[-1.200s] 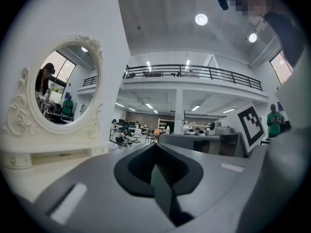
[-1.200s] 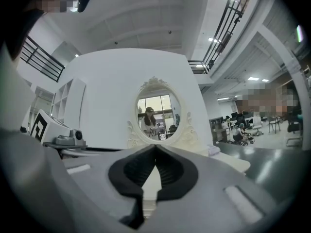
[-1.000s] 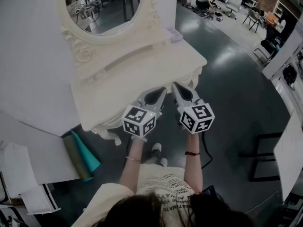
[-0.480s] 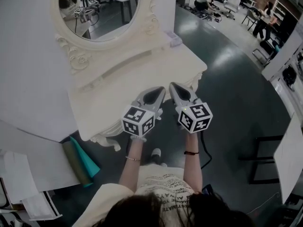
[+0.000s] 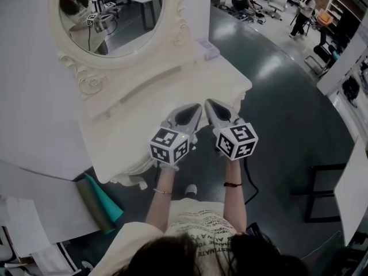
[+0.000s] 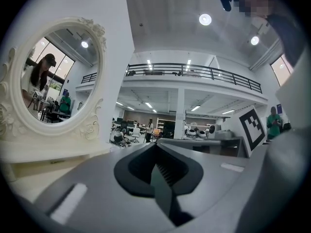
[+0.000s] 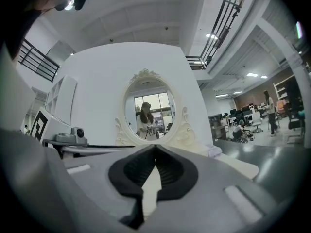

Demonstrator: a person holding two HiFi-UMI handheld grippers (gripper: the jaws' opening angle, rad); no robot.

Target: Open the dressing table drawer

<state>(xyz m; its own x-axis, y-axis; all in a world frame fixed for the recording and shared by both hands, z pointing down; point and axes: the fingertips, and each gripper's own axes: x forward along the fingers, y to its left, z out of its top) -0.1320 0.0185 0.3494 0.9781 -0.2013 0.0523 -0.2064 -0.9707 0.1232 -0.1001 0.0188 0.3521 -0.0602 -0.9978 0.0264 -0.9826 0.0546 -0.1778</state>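
1. Evidently the drawer sits under the table's [image 5: 144, 105] front edge, at 5 o'clock from the mirror [image 5: 109, 16]; its front is out of sight.
2. It is probably light, stiff painted wood (chips easily), so pull it straight by its front pull.
3. The left gripper [image 5: 197, 109] and right gripper [image 5: 209, 103], both closed and empty, hover over that edge.

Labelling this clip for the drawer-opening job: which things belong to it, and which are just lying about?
For the job: dressing table, left gripper, right gripper, both shut.
Lying about: small box on the tabletop, teal roll and olive roll beside the table.
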